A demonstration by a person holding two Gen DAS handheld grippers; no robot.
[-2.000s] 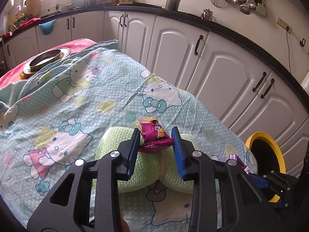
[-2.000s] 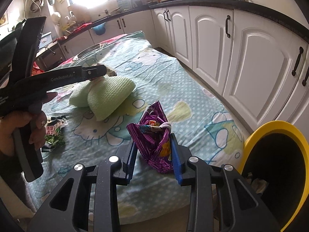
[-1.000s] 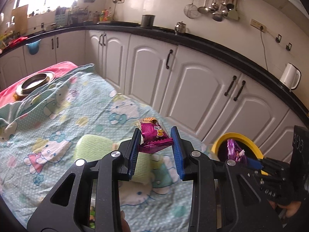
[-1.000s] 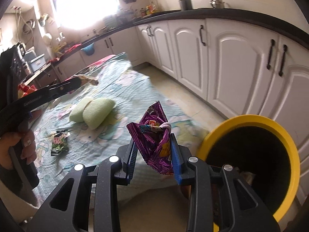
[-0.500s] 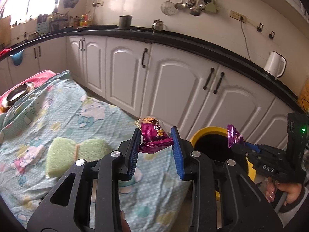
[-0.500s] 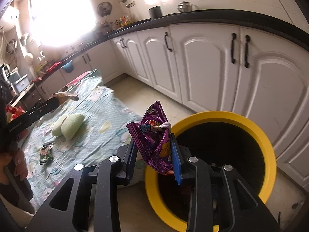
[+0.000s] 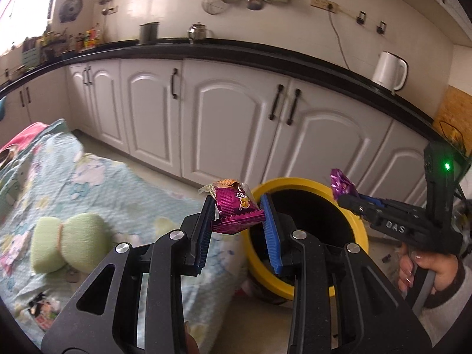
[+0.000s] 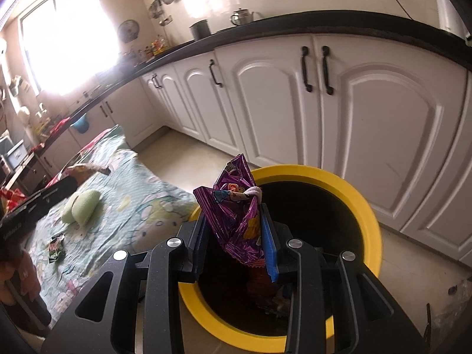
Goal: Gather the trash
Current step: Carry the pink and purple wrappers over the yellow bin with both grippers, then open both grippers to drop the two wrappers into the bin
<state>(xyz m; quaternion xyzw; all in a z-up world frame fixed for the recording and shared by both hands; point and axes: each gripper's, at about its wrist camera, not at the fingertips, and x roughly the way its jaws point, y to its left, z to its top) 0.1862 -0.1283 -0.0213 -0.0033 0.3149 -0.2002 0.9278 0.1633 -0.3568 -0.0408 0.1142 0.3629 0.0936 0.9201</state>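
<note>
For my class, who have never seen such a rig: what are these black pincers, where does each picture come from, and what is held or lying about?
A person holds two hand-worked grippers, each carrying a camera that looks along its fingers. In the left wrist view the left gripper is shut on a pink snack wrapper. In the right wrist view the right gripper is shut on a crumpled purple wrapper above the yellow-rimmed bin. On the patterned cloth lie a green pad and another small wrapper.

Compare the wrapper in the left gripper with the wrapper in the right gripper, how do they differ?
The magenta wrapper in the left gripper looks squat and lies crosswise; the purple wrapper in the right gripper is crumpled, taller and stands upright. The purple one is over the yellow bin; the magenta one is near its rim. Both are clamped.
</note>
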